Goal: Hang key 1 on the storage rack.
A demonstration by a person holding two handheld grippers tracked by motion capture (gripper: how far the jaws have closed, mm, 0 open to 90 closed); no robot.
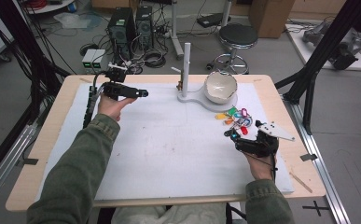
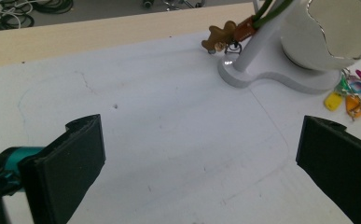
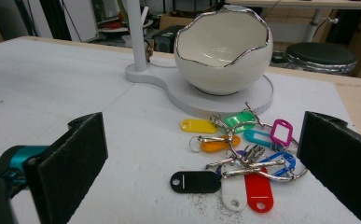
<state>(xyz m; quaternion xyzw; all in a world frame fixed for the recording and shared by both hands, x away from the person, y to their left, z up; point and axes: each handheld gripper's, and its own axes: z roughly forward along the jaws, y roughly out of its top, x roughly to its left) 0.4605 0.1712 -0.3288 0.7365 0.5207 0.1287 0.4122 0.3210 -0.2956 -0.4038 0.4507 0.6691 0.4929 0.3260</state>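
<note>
A bunch of coloured key tags [image 1: 236, 120] on metal rings lies on the white mat [image 1: 169, 149], just in front of a white stand's base [image 1: 201, 100]. On that base sits a white egg-shaped bowl [image 1: 220, 87] with a silver rim. From the stand's post [image 1: 186, 56] hangs a small brown gingerbread-figure charm [image 2: 219, 36]. My right gripper [image 1: 229, 134] rests low on the mat, open, with the key tags [image 3: 236, 158] close ahead between its jaws but untouched. My left gripper [image 1: 142, 93] is at the mat's far left, open and empty, pointing toward the stand.
The wooden table's edge [image 1: 52, 121] frames the mat. Beyond the table stand a black stool [image 1: 238, 36] and two computer towers [image 1: 131, 25] among floor cables. Black frame struts [image 1: 318, 51] rise at the right.
</note>
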